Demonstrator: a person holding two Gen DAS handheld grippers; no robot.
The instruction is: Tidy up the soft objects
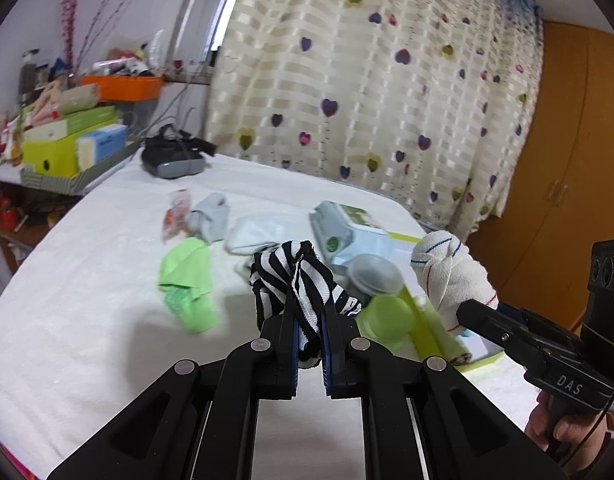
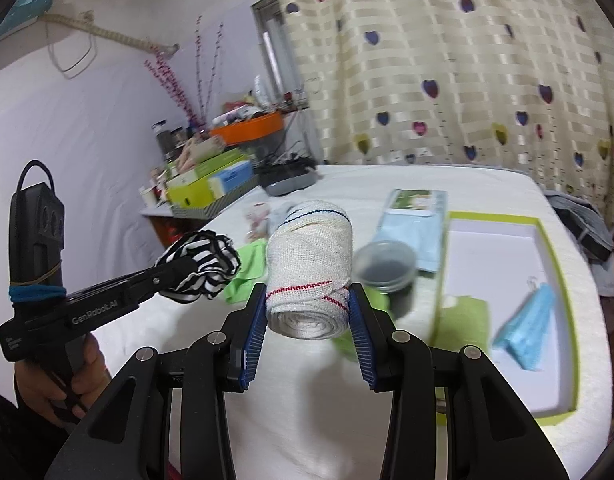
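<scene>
My left gripper [image 1: 309, 312] is shut on a black-and-white striped cloth [image 1: 291, 276], held above the white bed [image 1: 87, 320]. In the right wrist view the left gripper [image 2: 179, 272] comes in from the left with the striped cloth [image 2: 203, 264] bunched at its tip. My right gripper [image 2: 307, 308] is shut on a rolled white bandage [image 2: 311, 264] with red and blue stitching; its pads press on both sides of the roll. In the left wrist view the right gripper [image 1: 471, 312] holds the bandage [image 1: 451, 272] up at the right. On the bed lie a green cloth [image 1: 187, 280], a grey sock [image 1: 211, 216] and a white sock [image 1: 251, 236].
A green-rimmed open box [image 2: 547, 240] on the right holds a blue face mask [image 2: 527, 320] and a green cloth [image 2: 467, 316]. Between the box and the cloths sit a wipes pack [image 1: 347, 228], a lidded tub [image 1: 377, 276] and a green cup [image 1: 387, 316]. A headset [image 1: 175, 156] lies at the back.
</scene>
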